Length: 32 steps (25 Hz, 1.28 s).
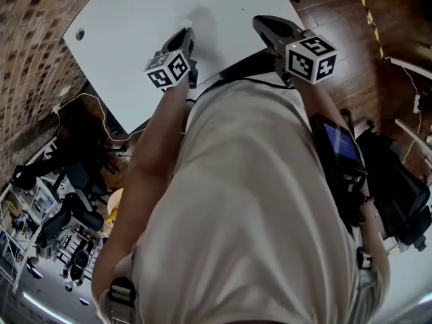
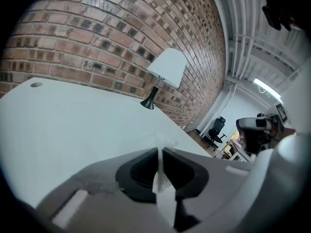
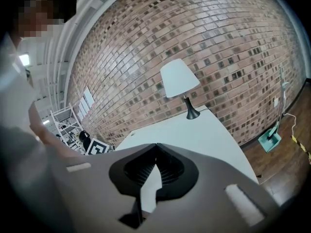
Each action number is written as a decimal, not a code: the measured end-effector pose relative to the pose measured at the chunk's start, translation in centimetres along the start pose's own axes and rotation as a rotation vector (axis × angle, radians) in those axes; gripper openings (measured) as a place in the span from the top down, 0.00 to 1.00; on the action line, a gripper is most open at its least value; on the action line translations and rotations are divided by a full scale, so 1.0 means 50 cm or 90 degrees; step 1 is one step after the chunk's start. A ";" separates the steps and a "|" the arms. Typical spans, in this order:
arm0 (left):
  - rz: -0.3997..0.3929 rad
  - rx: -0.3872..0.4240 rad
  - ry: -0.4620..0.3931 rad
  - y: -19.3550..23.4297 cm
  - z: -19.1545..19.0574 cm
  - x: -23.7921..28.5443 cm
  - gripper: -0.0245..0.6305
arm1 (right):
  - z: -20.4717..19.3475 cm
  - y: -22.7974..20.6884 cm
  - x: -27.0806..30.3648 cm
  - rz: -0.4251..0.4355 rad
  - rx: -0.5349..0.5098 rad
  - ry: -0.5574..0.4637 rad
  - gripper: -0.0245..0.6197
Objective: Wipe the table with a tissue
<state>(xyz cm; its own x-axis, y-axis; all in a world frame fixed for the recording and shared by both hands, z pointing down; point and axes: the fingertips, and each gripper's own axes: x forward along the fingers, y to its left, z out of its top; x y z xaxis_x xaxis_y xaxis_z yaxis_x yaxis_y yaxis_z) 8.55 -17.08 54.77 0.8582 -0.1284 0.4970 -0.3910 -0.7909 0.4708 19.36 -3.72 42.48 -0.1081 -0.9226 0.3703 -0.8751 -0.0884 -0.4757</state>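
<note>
Left gripper point(image 2: 159, 150): shut tight on the tissue point(image 2: 160, 181), pads point(image 2: 141, 171) pinching the thin white sheet, a small bit poking out past the tips.
Tissue: up in the left gripper, over the near part of the table point(image 2: 73, 125), seems not to touch the top yet.
Right gripper point(image 3: 155, 146): tips closed together, nothing seen between them, over the near right edge of the table.
Wipe: best to tip the left gripper down until the loose bit of tissue lies flat on the top, then slide in long, slow rows from near to far.
Push: soft only; a hard push could tear the tissue or scrape the tips on the top.
Grip: tight enough that the tissue cannot slip out on the drag.
Table top: white, flat, smooth, with one small round hole point(image 2: 35, 85) at the far left.
Tissue feel: thin, soft, floppy, easy to crumple.
Pads: black, ribbed, likely rubbery.
Lamp point(image 2: 167, 68): white cone shade on a thin black stem, at the far end of the table.
Wall point(image 2: 97, 28): rough red-brown brick, behind the table.
</note>
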 end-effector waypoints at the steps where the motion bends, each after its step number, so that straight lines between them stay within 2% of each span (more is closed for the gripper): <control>1: -0.005 0.004 0.000 -0.002 0.002 0.001 0.91 | 0.001 0.004 -0.004 -0.004 -0.005 -0.004 0.95; 7: -0.033 0.027 0.007 -0.028 0.015 0.005 0.91 | 0.007 0.022 -0.026 -0.020 -0.032 -0.018 0.95; 14: -0.050 0.054 0.027 -0.051 0.018 0.030 0.91 | 0.007 0.001 -0.039 -0.033 -0.041 -0.019 0.95; 22: -0.033 0.084 0.066 -0.050 0.020 0.069 0.91 | 0.010 -0.041 -0.023 -0.009 -0.043 -0.013 0.95; 28: -0.016 0.152 0.124 -0.059 0.022 0.124 0.91 | 0.015 -0.090 -0.027 0.014 -0.030 0.001 0.95; 30: -0.011 0.154 0.138 -0.059 0.028 0.151 0.91 | 0.023 -0.118 -0.034 0.018 -0.026 0.005 0.95; 32: -0.008 0.132 0.154 -0.062 0.034 0.177 0.91 | 0.033 -0.147 -0.042 0.021 -0.020 0.007 0.95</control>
<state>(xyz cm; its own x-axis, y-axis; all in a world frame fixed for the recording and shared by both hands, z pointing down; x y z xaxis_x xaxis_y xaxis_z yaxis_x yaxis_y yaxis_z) 17.95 -16.78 56.47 0.7493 0.0084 0.6621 -0.2832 -0.8998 0.3320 26.80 -1.75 43.90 -0.1415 -0.9208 0.3635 -0.8855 -0.0465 -0.4624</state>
